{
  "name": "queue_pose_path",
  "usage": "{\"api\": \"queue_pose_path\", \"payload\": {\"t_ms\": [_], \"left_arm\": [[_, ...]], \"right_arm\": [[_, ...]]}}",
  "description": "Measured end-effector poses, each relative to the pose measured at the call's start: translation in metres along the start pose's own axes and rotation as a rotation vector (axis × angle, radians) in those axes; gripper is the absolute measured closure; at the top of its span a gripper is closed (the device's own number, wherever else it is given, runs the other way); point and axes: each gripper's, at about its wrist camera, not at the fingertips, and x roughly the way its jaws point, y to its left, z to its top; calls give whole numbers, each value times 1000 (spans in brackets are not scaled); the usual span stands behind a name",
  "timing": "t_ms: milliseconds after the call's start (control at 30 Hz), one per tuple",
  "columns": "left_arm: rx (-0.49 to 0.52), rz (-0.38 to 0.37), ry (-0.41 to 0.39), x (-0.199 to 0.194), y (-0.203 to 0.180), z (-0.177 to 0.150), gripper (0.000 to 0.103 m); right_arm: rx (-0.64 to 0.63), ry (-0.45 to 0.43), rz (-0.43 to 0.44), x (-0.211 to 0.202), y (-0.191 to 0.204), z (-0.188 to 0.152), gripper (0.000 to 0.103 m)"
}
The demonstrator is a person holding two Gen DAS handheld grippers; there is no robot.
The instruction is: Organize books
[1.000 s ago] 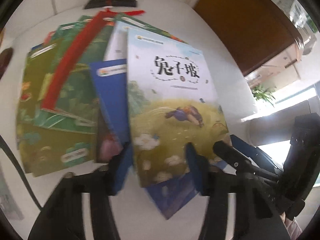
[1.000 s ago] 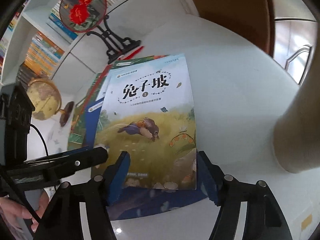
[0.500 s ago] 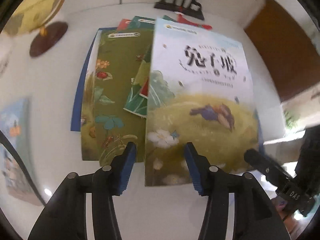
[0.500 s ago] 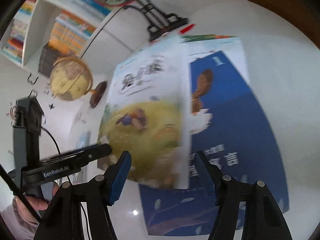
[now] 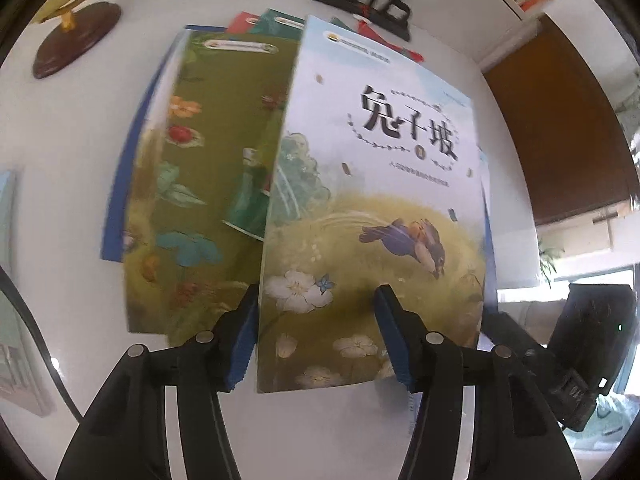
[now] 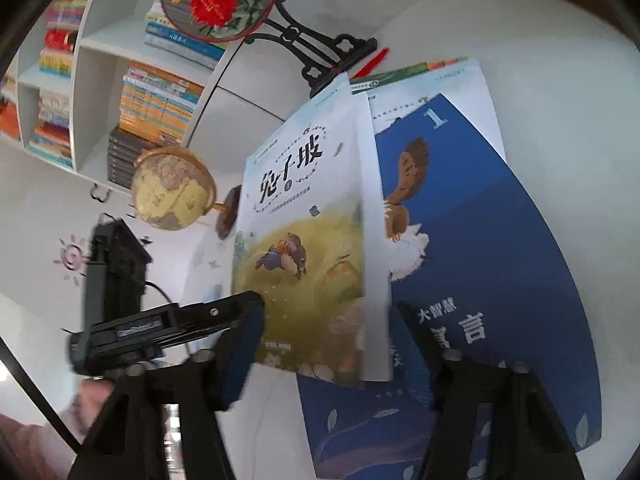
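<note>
Your left gripper [image 5: 316,336] has just been opening; its blue pads stand apart over the lower edge of the bird book [image 5: 372,216], not pressing it. Your right gripper [image 6: 320,344] has just been closing around the same book, raised on its edge above the blue book [image 6: 480,264]; whether it pinches the book I cannot tell. The green book [image 5: 188,200] lies flat on the white table [image 5: 64,152], beside the globe [image 6: 172,188].
</note>
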Motion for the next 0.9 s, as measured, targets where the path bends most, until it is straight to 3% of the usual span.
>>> {"api": "queue_pose_path", "payload": {"t_ms": [33, 100, 300, 400, 533, 633, 900], "left_arm": [[-5, -15, 8, 0, 4, 1, 48], [11, -3, 12, 1, 2, 2, 48], [-11, 5, 7, 2, 3, 4, 48], [-47, -1, 1, -6, 6, 3, 61], [63, 54, -76, -30, -9, -2, 84], [181, 95, -138, -48, -28, -6, 92], [225, 50, -184, -74, -38, -2, 93]], "right_arm": [[13, -9, 51, -5, -3, 0, 77], [35, -17, 184, -12, -5, 1, 92], [-10, 45, 72, 22, 9, 6, 92], [-59, 29, 16, 20, 19, 7, 95], [-155, -1, -57, 12, 42, 6, 97], [-223, -19, -81, 8, 63, 5, 97], [-358, -59, -128, -1, 110, -2, 97]]}}
